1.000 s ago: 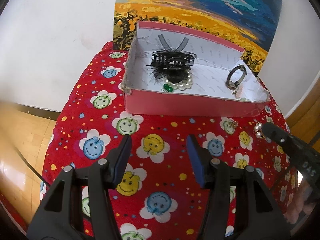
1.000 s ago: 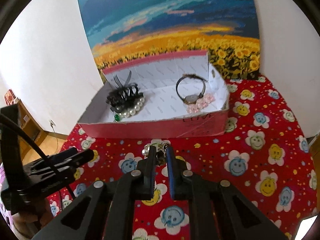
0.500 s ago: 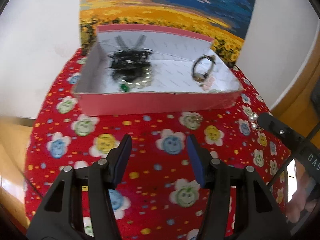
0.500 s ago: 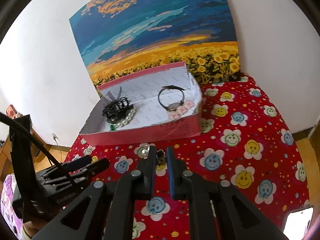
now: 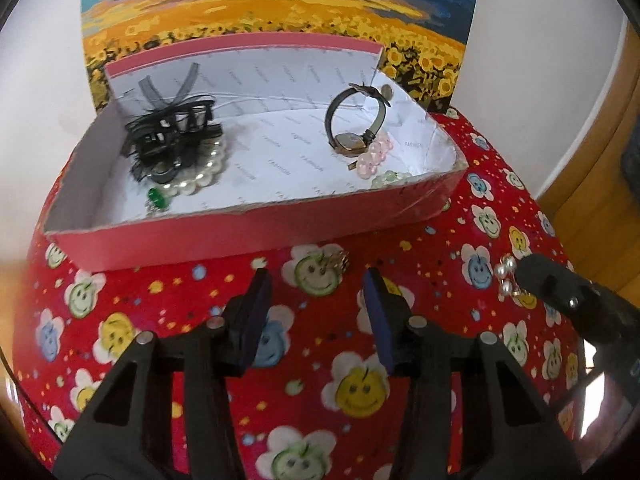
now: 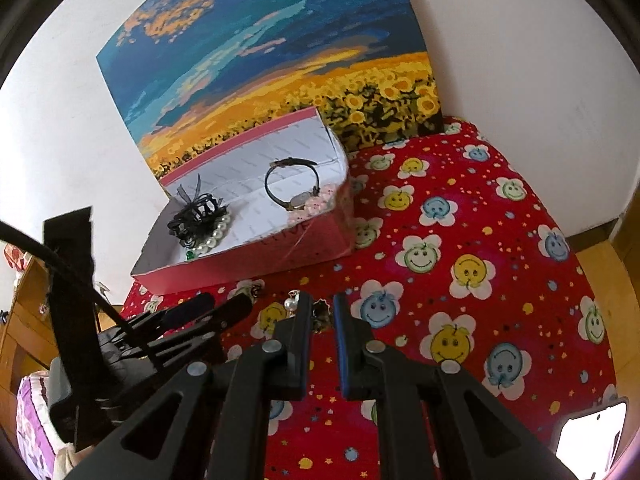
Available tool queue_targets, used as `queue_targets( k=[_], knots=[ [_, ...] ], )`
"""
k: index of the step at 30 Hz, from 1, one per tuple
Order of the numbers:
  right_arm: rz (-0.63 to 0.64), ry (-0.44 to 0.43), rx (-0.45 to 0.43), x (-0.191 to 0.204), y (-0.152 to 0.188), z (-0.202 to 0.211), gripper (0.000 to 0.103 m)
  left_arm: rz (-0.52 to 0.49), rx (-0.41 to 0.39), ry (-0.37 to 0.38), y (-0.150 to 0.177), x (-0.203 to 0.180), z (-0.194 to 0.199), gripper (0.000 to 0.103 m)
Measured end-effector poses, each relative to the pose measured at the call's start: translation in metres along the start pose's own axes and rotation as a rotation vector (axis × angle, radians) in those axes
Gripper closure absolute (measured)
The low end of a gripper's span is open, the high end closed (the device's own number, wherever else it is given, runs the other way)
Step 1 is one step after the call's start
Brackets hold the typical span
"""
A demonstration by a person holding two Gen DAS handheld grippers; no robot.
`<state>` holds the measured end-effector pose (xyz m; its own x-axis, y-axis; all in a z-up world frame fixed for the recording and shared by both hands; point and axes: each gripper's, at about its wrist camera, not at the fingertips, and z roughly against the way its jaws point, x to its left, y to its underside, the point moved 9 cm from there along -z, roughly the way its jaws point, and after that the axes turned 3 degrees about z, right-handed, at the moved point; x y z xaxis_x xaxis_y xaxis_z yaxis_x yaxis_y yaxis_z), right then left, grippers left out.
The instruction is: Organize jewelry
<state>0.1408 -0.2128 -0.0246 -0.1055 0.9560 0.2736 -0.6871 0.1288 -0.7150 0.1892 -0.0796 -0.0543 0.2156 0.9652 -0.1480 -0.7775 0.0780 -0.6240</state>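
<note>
A pink box (image 5: 240,236) with white lining sits on the red smiley cloth. It holds a black hair clip (image 5: 172,136), a pearl bracelet (image 5: 200,178), a green bead (image 5: 157,197), a brown-strap watch (image 5: 352,128) and pale pink beads (image 5: 374,156). My left gripper (image 5: 316,280) is open and empty, just in front of a small gold earring (image 5: 340,260) on the cloth. My right gripper (image 6: 319,306) is shut on a pearl earring (image 6: 291,304), which also shows at the fingertip in the left wrist view (image 5: 505,276). The box also shows in the right wrist view (image 6: 256,256).
A sunflower painting (image 6: 280,72) leans against the white wall behind the box. The cloth-covered table (image 6: 480,240) extends to the right of the box. A wooden floor (image 5: 592,184) lies beyond the table edge. A phone (image 6: 592,436) lies at the lower right.
Both grippers have shifted view: the left one moved closer to the box and the gold earring. The right one tilted and swung right, still holding the pearl earring.
</note>
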Motion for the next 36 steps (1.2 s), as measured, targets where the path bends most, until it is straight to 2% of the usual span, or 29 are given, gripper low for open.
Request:
queue_targets(
  k=[3, 7, 10, 11, 16, 25, 32, 36],
  knots=[
    [-0.012, -0.005, 0.008, -0.004, 0.000, -0.003, 0.091, -0.010, 0.009, -0.008, -0.003, -0.006, -0.008, 0.064],
    [-0.026, -0.002, 0.018, -0.009, 0.001, -0.005, 0.091, -0.039, 0.005, -0.066, -0.005, -0.009, -0.016, 0.067],
    [-0.021, -0.001, 0.027, -0.011, 0.002, -0.008, 0.091, -0.062, -0.009, -0.094, -0.006, -0.010, -0.018, 0.087],
    [-0.021, 0.001, 0.035, -0.011, 0.003, -0.010, 0.091, -0.065, -0.010, -0.089, -0.006, -0.010, -0.018, 0.096],
    [-0.013, -0.009, 0.072, -0.009, 0.010, -0.018, 0.091, -0.010, -0.005, -0.020, -0.003, -0.001, -0.006, 0.096],
    [0.001, -0.031, 0.123, 0.002, 0.020, -0.022, 0.088, 0.054, -0.070, -0.014, 0.008, 0.029, 0.035, 0.096],
    [-0.014, -0.002, 0.087, -0.009, 0.014, -0.005, 0.087, 0.080, -0.106, -0.004, 0.009, 0.040, 0.054, 0.096],
    [-0.006, 0.015, 0.093, -0.013, 0.016, -0.002, 0.078, 0.086, -0.106, 0.005, 0.012, 0.043, 0.057, 0.096]
  ],
)
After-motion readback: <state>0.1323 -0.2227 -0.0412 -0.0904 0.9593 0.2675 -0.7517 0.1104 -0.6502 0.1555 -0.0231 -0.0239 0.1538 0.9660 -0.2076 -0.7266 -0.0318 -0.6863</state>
